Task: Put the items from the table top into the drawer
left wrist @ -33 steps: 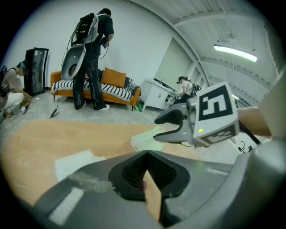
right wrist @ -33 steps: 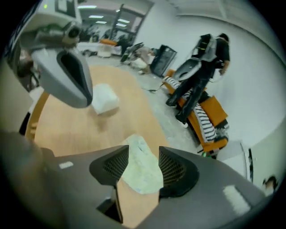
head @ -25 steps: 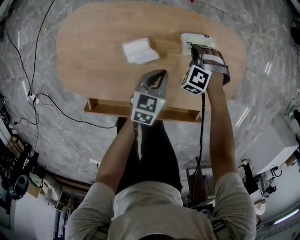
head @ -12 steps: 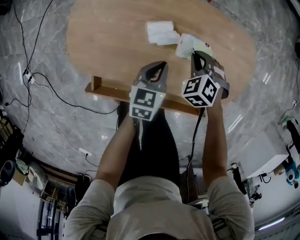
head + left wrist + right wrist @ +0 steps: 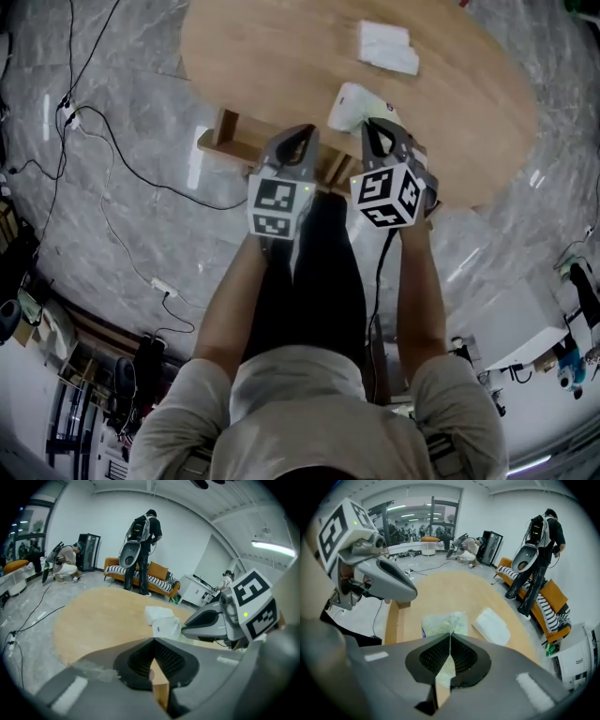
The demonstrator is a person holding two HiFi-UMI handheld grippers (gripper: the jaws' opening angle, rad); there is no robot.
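The right gripper (image 5: pixel 450 649) has its jaws pinching the thin edge of a soft white pack (image 5: pixel 440 622). It holds the pack over the desk (image 5: pixel 281 56), near the edge where the drawer (image 5: pixel 228 134) sticks out. A small blue mark on the pack is too tiny to read. The left gripper (image 5: pixel 152 643) has its jaws pressed together on nothing. Another white pack (image 5: pixel 386 47) lies farther back on the desk.
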